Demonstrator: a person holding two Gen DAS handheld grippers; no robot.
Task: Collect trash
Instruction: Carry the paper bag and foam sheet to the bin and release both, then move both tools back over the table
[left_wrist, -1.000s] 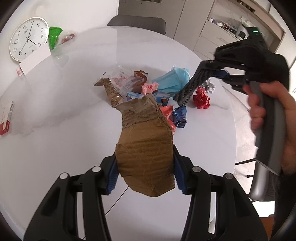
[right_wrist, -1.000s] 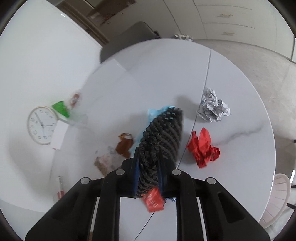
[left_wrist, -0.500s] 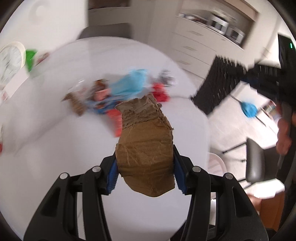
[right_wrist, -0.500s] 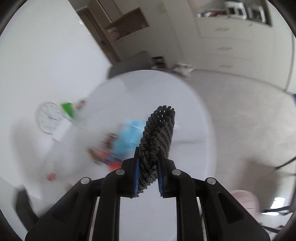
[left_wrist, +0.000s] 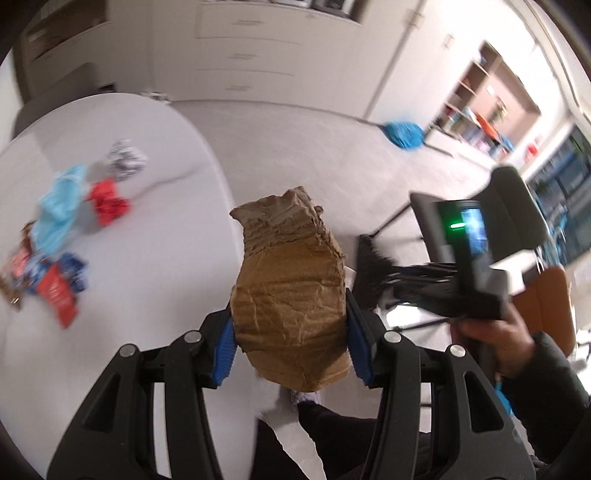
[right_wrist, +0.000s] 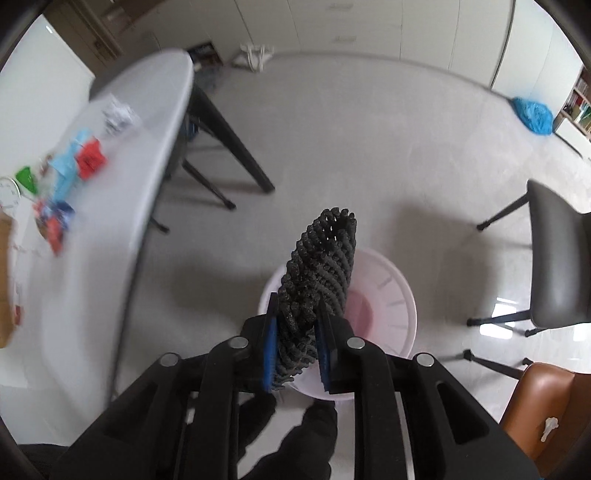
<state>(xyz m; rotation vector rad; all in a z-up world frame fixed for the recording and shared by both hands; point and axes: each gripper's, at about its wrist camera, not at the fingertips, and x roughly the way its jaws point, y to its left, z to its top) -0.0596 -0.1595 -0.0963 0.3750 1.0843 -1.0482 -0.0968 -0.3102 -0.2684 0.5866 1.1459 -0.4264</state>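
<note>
Since a second ago we have swung both grippers off the table (right_wrist: 122, 177) and out over the floor, so the white bin (right_wrist: 391, 295) now sits right under our right gripper (right_wrist: 295, 350). Its jaws are opening, with the black foam mesh (right_wrist: 317, 280) between the blue pads and poised over the bin. That mesh looks light, springy and easily squashed; a hold near its lower end suits it. Our left gripper (left_wrist: 290, 339) clamps the crumpled brown cardboard (left_wrist: 291, 291) at mid-width, its jaws partly open around it; we judge it light, creased but fairly stiff. Farther off, wrappers (left_wrist: 59, 291), a blue mask (left_wrist: 59, 214) and red paper (left_wrist: 107, 203) lie on the table. Open floor surrounds the bin, but table legs and chairs stand near.
</note>
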